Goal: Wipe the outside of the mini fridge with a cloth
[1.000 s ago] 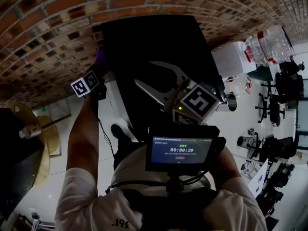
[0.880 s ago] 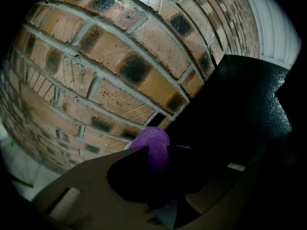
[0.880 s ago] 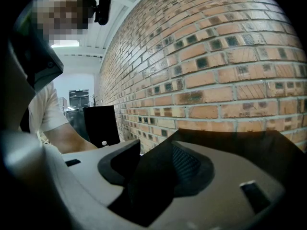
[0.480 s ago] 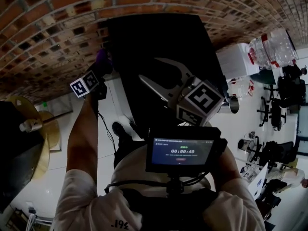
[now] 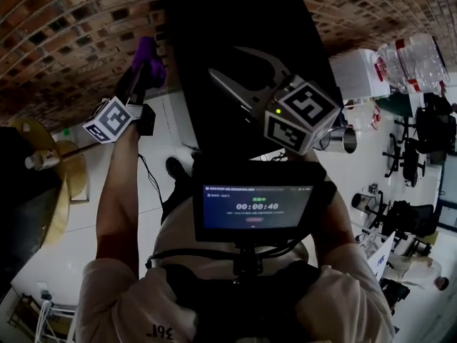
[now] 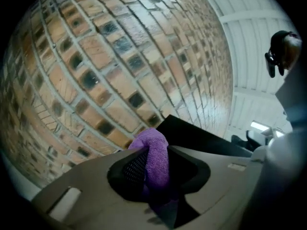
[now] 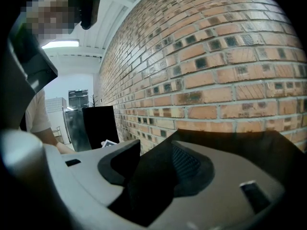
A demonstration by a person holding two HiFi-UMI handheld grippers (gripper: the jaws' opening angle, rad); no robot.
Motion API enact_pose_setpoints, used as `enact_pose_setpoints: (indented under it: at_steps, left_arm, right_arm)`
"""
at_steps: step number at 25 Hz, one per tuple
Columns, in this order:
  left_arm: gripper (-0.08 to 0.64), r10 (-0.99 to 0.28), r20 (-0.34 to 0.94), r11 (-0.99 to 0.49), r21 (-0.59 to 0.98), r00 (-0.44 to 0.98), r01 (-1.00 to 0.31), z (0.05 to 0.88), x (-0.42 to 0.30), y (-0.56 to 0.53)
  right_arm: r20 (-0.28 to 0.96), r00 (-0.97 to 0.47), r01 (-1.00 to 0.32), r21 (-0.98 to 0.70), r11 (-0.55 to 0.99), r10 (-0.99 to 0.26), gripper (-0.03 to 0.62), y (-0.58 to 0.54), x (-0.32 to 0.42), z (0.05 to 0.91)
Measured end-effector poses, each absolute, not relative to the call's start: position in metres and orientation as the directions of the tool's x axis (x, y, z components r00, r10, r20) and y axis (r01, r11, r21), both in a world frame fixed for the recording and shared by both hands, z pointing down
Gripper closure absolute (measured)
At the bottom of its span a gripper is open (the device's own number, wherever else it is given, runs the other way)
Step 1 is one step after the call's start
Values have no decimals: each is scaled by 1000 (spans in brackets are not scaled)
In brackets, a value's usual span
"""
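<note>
The black mini fridge (image 5: 235, 27) stands against the brick wall; in the head view I look down on its top. A purple cloth (image 5: 148, 54) is bunched at the fridge's left top edge, and my left gripper (image 5: 145, 68) is shut on it. The left gripper view shows the cloth (image 6: 154, 157) pinched between the grey jaws, the fridge edge (image 6: 201, 135) just behind it. My right gripper (image 5: 227, 59) hovers over the fridge top, open. Its own view shows only dark fridge surface (image 7: 268, 145) between and beyond the spread jaws (image 7: 153, 169).
The brick wall (image 5: 71, 34) runs behind and left of the fridge. A white cabinet with water bottles (image 5: 410, 59), a metal pot (image 5: 345, 140) and office chairs (image 5: 428, 127) stand to the right. Brass discs (image 5: 57, 184) sit at left. A chest-mounted screen (image 5: 257, 209) hides the floor below.
My left gripper has risen with the purple cloth along the fridge's left side to its top edge. The right gripper has stayed over the fridge top.
</note>
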State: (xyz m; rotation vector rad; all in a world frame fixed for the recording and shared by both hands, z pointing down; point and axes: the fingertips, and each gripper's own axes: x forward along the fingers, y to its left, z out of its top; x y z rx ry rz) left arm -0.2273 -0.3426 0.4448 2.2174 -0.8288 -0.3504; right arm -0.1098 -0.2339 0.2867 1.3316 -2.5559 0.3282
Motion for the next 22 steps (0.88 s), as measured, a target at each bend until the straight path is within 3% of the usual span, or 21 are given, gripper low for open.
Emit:
enact_pose_setpoints:
  at_steps: [13,22]
  left_arm:
    - [448,-624,-131,-590,726,770,-354,343,-205,-303]
    - [448,-639,-130,-528,791,759,-309,344,-195,-292]
  right_arm:
    - [311,-560,-821,-86,564,-768,391,-238,-106,288]
    - [315,-554,-825,-83,560,-770,393,-231,-103,288]
